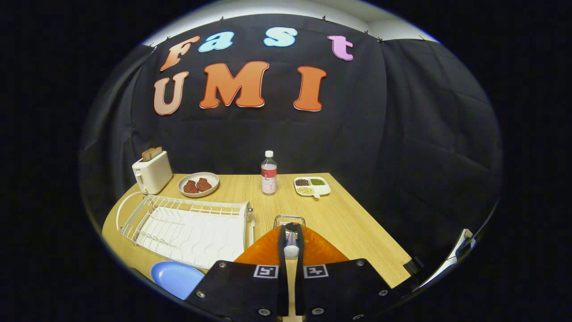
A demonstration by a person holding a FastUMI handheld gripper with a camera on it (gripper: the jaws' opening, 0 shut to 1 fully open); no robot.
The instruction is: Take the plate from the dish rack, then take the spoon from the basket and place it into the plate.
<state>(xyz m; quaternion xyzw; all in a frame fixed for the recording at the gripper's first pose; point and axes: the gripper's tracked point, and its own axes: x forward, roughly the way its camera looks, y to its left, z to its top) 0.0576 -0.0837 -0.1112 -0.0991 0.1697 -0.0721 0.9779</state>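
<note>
Gripper view looks forward over a light wooden table (348, 223) set against the booth's black cloth wall. At the bottom, the gripper (291, 250) has its two fingers drawn close together, and between them stands the spoon (291, 243), its rounded pale end showing in the narrow slot; both fingers appear to press on it. Just beyond the fingertips sits an orange ribbed basket (321, 248), its body spreading to either side of the fingers, and a small wire-framed piece shows at its far rim. To the left of the fingers, at the near edge of the table, lies the blue plate (176, 277), flat on the wood and partly cut off by the gripper's body. Just beyond the plate stands the white wire dish rack (187, 228) on its white drain tray. Farther back on the left stands a white toaster (152, 172) with bread slices sticking out of its top. Next to it is a pale bowl (198, 184) holding two brown pieces of food. Near the middle of the far side stands a clear plastic bottle (268, 173) with a white cap and a red label, upright. To its right is a small white divided dish (312, 186) with dark, green and yellowish contents in separate compartments.
</note>
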